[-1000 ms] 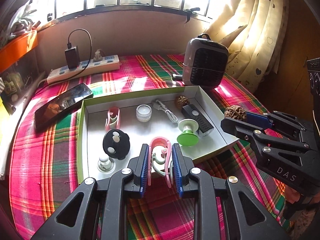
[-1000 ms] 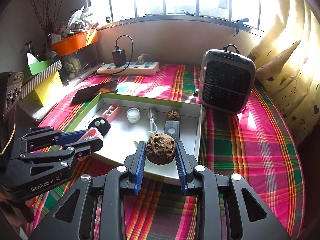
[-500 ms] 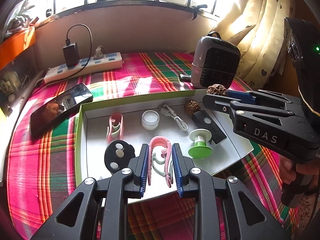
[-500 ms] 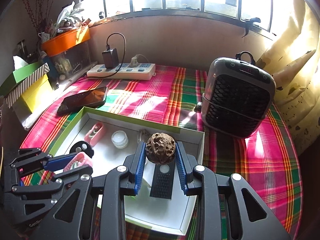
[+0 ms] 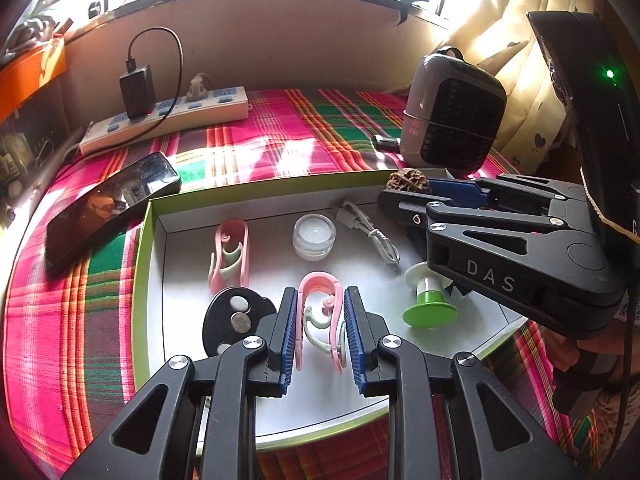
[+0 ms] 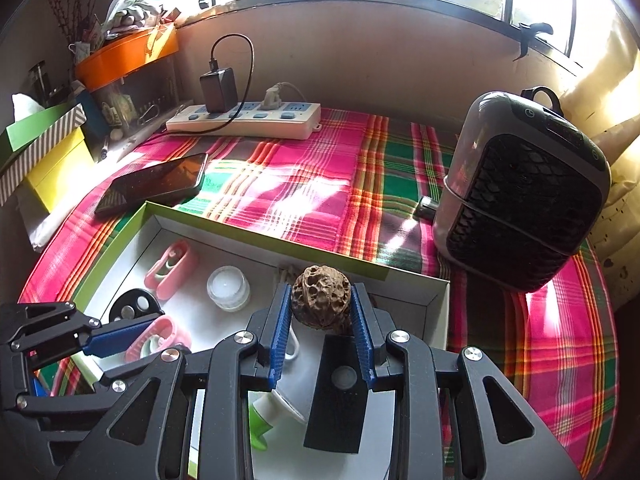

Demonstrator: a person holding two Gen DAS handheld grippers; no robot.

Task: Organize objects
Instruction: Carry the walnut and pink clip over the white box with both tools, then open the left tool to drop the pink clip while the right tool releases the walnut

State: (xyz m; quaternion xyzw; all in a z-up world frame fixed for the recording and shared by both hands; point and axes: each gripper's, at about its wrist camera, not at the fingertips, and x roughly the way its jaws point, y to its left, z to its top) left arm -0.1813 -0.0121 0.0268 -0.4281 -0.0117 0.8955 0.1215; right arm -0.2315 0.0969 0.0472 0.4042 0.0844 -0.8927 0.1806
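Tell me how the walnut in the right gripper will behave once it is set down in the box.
The walnut is roundish, so it will probably roll a little on the box's smooth white floor. Its pitted, ridged shell likely gives the right gripper good hold, so slipping seems unlikely. It looks hard and stiff, probably light.

Two pink clips [image 5: 320, 312] (one walnut [image 6: 321, 296])

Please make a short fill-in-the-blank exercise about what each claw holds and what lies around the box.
1. The right claw is shut on a ____.
2. The left claw is shut on a ____ clip.
3. The charger is plugged into the ____.
4. The phone lies ____ the box.

Missing words: walnut; pink; power strip; outside
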